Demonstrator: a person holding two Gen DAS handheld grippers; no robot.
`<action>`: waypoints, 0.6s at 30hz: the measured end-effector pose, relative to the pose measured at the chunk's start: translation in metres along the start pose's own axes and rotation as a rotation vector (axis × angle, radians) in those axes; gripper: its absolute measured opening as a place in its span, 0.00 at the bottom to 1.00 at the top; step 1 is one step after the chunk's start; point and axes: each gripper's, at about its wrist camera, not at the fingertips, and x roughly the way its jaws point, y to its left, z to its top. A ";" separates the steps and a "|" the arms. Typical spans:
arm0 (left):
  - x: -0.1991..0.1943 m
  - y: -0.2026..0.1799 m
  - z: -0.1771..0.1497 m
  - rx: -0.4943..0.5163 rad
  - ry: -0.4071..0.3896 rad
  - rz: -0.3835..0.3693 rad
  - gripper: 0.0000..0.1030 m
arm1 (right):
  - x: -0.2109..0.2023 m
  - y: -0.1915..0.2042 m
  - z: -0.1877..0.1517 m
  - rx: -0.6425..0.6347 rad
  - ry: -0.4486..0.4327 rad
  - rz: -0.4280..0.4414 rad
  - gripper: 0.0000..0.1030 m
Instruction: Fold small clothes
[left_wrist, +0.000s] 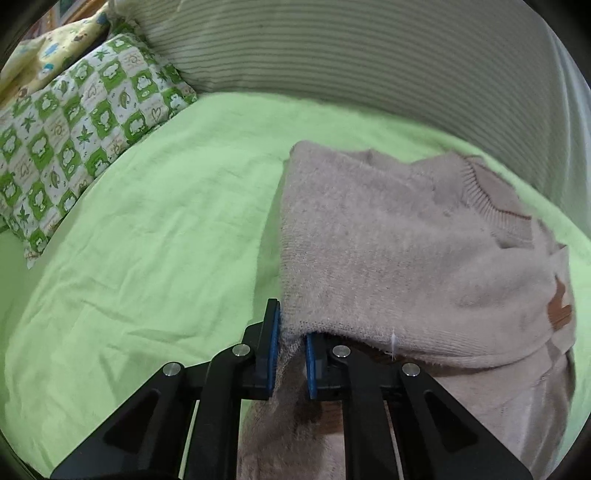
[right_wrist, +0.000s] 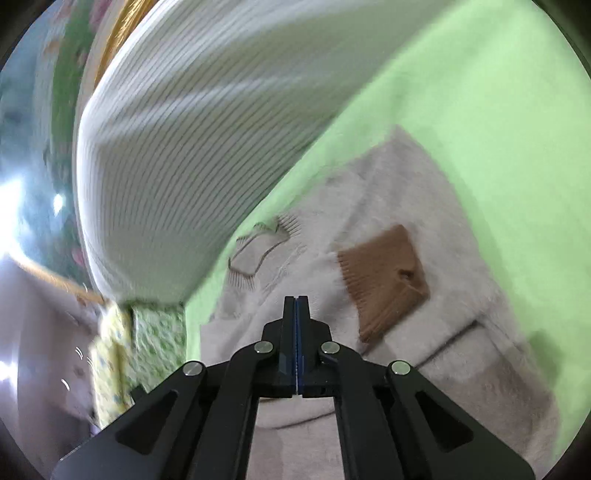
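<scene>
My left gripper (left_wrist: 291, 332) pinches a fold of the beige sweater (left_wrist: 388, 240) at its near edge, cloth bunched between the blue pads. My right gripper (right_wrist: 296, 306) has its fingers pressed together with nothing between them, hovering over the sweater's brown cuff (right_wrist: 384, 280). The sweater lies part-folded on the green sheet (left_wrist: 166, 221), a striped cushion (left_wrist: 332, 55) behind, a patterned pillow (left_wrist: 74, 140) off left.

Both the left gripper (left_wrist: 291, 341) and right gripper (right_wrist: 296, 325) have black angular linkages, silver rivets and blue-padded jaws.
</scene>
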 end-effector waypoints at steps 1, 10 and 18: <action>-0.002 0.000 -0.002 -0.004 0.002 -0.005 0.11 | 0.000 0.007 0.003 -0.053 -0.013 -0.087 0.01; 0.003 0.007 -0.008 0.000 0.026 0.004 0.11 | 0.020 -0.039 0.009 -0.054 0.015 -0.252 0.67; 0.006 0.013 -0.001 -0.015 0.027 -0.010 0.11 | 0.042 -0.021 0.010 -0.115 0.094 -0.154 0.07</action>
